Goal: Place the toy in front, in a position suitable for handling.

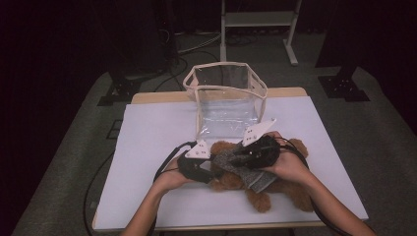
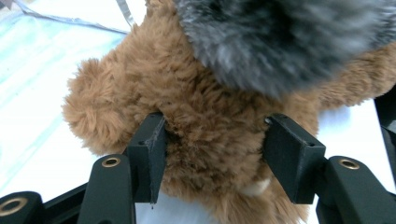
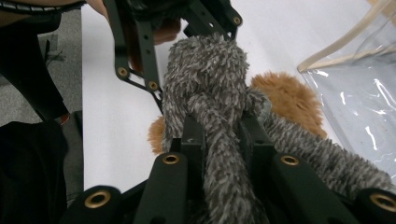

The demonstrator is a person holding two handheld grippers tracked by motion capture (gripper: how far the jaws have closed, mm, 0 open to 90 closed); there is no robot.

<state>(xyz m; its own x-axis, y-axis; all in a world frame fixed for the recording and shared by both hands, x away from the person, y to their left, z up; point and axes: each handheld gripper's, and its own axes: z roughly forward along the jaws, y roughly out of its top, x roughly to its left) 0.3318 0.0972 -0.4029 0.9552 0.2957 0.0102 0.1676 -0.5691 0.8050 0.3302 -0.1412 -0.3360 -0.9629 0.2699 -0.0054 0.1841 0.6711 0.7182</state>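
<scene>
High view: the counter point(image 1: 147, 132) with its white top carries everything, and both grippers work near its front edge. Beyond the two grippers, farther from the person, a clear plastic bag point(image 1: 226, 98) with cream trim stands upright and open at the top, just past the toy. The brown teddy bear point(image 1: 282, 189) lies flat on the counter under and between the grippers, its legs stretching toward the right gripper's side and its head toward the left gripper. A grey knitted scarf point(image 1: 236, 169) lies across the bear's upper body, directly under the right gripper and just beside the left one.

The left gripper point(image 1: 211, 169) lies low at the bear's head. In the left gripper view its jaws stand partly spread and press into the brown fur of the bear point(image 2: 210, 135) from both sides, pinching that plush part; the grey scarf point(image 2: 280, 42) looms blurred just above the jaws.

The right gripper point(image 1: 241, 160) sits over the bear's chest, its nose toward the left gripper. In the right gripper view its jaws are pressed close together on a strand of the scarf point(image 3: 219, 140), which runs up between them to a bunched grey mass, with the left gripper point(image 3: 182, 28) just beyond it.
</scene>
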